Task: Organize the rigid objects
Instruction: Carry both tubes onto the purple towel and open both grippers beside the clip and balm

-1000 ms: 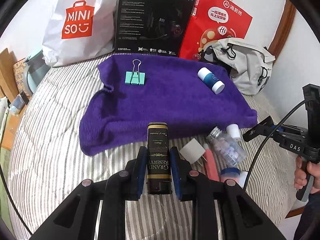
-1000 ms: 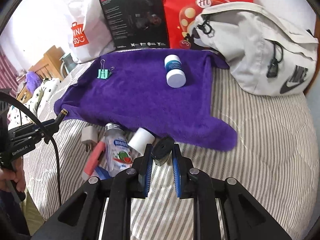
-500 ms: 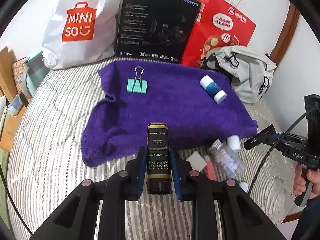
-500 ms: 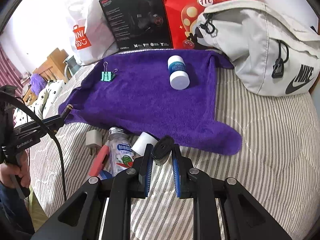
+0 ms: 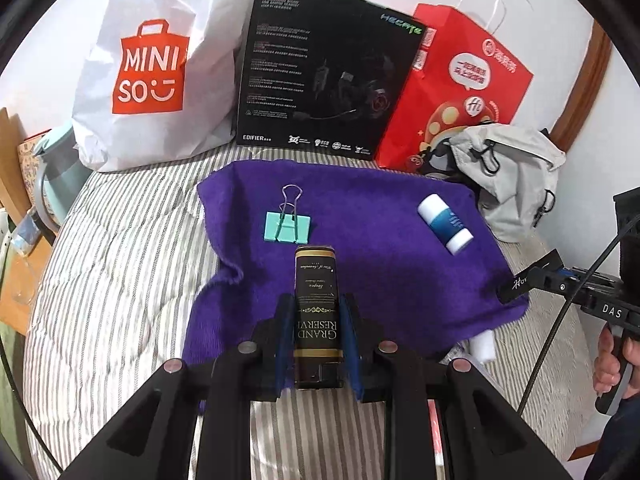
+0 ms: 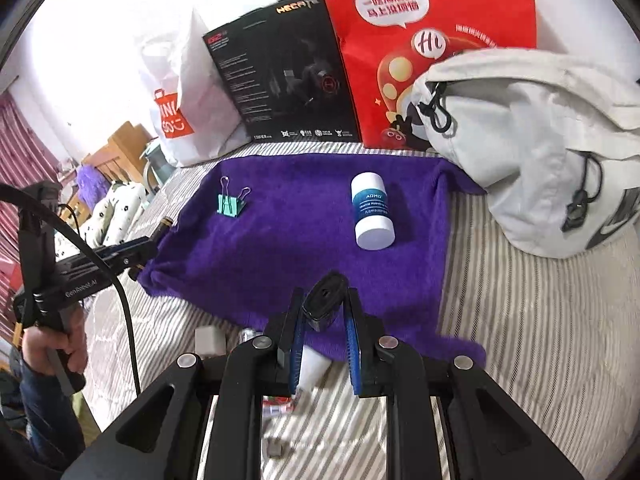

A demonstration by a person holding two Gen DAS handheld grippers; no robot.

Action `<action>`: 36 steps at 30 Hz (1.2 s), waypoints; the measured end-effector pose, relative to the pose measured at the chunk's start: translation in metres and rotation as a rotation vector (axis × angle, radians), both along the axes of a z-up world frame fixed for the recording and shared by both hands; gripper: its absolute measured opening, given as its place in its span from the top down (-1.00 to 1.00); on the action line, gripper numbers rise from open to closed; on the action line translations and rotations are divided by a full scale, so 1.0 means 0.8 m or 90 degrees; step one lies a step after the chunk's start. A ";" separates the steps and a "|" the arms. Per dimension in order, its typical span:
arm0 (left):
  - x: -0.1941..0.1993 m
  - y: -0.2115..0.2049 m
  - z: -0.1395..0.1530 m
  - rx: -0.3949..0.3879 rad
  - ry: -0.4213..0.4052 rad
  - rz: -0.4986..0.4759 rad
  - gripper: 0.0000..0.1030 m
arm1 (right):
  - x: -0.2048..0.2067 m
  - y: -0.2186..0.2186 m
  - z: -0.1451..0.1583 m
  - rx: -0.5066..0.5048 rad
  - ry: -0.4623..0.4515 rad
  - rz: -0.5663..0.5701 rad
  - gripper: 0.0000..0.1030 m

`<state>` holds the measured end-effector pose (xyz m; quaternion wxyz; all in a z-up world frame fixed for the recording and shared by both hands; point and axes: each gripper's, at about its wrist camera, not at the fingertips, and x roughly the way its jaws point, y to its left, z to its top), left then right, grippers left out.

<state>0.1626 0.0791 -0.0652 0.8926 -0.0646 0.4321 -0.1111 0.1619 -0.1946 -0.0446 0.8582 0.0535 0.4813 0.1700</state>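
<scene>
My left gripper (image 5: 316, 312) is shut on a black and gold "Grand Reserve" box (image 5: 316, 304), held above the near edge of the purple towel (image 5: 380, 264). On the towel lie a teal binder clip (image 5: 287, 227) and a blue and white bottle (image 5: 445, 224). My right gripper (image 6: 325, 312) is shut on a small black object (image 6: 325, 298) over the towel's (image 6: 288, 232) near edge. The clip (image 6: 230, 204) and bottle (image 6: 372, 212) lie farther off. Below the right gripper sit a white cap (image 6: 312, 364) and a grey adapter (image 6: 209, 340).
At the back stand a white Miniso bag (image 5: 152, 68), a black headset box (image 5: 320, 76) and a red paper bag (image 5: 460, 92). A grey backpack (image 6: 532, 148) lies right of the towel. The striped bedding (image 5: 120, 280) surrounds it. A hand (image 5: 616, 364) holds the other gripper.
Both grippers have moved forward toward the towel with their objects still held. The loose items near the towel's front edge have slipped mostly below the view.
</scene>
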 end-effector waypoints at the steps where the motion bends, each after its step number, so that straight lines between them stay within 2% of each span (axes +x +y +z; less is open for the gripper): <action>1: 0.004 0.000 -0.003 0.000 0.003 -0.001 0.56 | 0.004 -0.001 -0.004 -0.001 0.005 0.000 0.64; 5: 0.025 0.002 -0.022 -0.001 0.019 0.000 0.56 | 0.025 0.000 -0.028 -0.001 0.038 0.006 0.63; 8: 0.034 0.002 -0.035 0.001 0.030 0.002 0.56 | 0.036 0.002 -0.044 -0.027 0.052 0.005 0.64; 11: 0.042 0.004 -0.043 -0.001 0.033 0.004 0.56 | 0.045 0.000 -0.048 -0.021 0.052 -0.002 0.64; 15: 0.054 0.004 -0.049 0.003 0.036 0.005 0.56 | 0.061 0.000 -0.054 -0.056 0.056 -0.013 0.65; 20: 0.069 0.003 -0.057 0.013 0.041 0.003 0.56 | 0.078 -0.005 -0.064 -0.058 0.065 -0.018 0.64; 36: 0.078 -0.017 -0.075 0.095 0.040 -0.006 0.56 | 0.108 0.011 -0.088 -0.121 0.087 0.008 0.56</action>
